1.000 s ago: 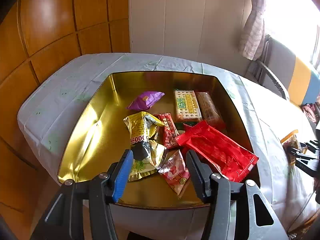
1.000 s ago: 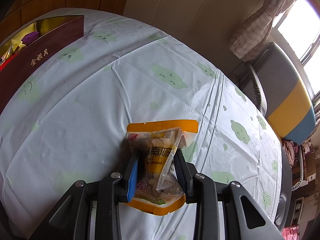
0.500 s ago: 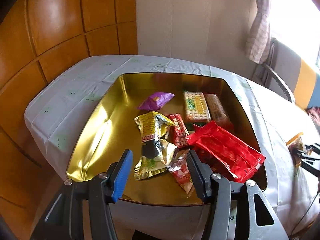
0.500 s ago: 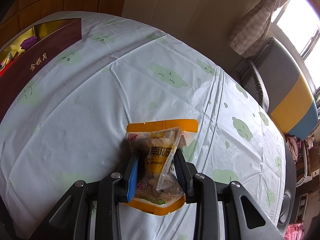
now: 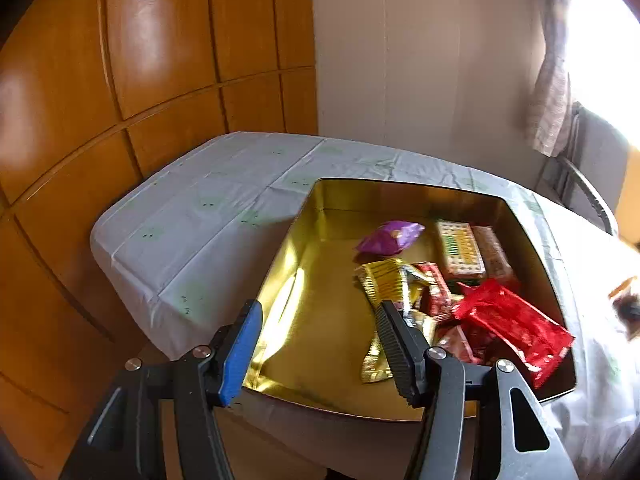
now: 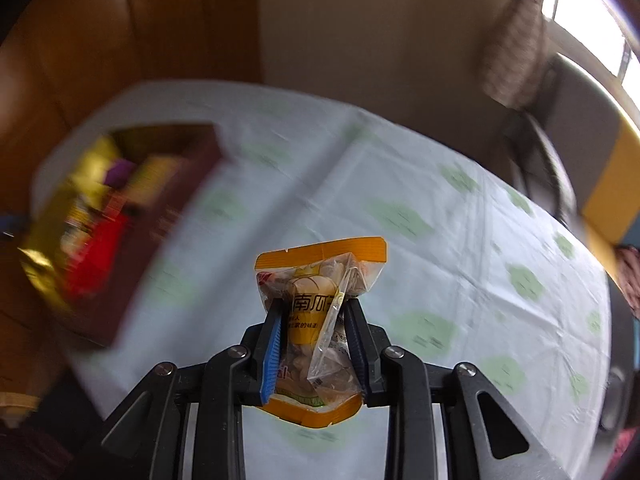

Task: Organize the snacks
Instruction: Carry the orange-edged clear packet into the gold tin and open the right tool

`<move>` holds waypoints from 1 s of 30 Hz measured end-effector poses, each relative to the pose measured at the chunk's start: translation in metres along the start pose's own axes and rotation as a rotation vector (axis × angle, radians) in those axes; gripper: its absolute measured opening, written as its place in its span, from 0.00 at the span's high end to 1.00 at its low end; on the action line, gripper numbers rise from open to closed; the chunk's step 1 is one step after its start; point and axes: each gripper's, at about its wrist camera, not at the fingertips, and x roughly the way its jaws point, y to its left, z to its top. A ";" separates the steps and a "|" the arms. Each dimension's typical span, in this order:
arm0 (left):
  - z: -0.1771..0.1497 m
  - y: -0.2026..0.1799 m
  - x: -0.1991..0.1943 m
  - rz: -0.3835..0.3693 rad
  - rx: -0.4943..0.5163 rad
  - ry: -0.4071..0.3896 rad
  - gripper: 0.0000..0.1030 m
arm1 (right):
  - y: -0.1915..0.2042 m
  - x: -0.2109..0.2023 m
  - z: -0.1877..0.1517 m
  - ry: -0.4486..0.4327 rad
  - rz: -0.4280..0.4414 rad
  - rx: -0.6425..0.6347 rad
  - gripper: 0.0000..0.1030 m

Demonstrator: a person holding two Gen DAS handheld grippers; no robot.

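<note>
Orange-edged snack bag [image 6: 316, 312] clamped in closing right tongs [image 6: 312, 312]; left tongs [image 5: 320, 312] opening, empty

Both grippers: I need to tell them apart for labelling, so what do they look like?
They match: black angular linkage arms with silver pivot bolts. On the left gripper and the right gripper alike, one finger has a ribbed blue pad, the other a ribbed black pad. No cables or sleeves visible.
</note>
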 end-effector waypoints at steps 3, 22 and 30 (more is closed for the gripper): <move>-0.001 0.005 0.003 -0.009 -0.021 0.008 0.40 | 0.050 -0.008 0.029 -0.051 0.121 -0.055 0.71; -0.006 0.020 0.007 -0.040 -0.057 -0.010 0.30 | 0.185 0.125 0.101 0.158 0.298 0.026 0.68; -0.009 0.016 0.010 -0.020 -0.043 -0.006 0.29 | 0.175 0.080 0.080 0.054 0.310 -0.025 0.68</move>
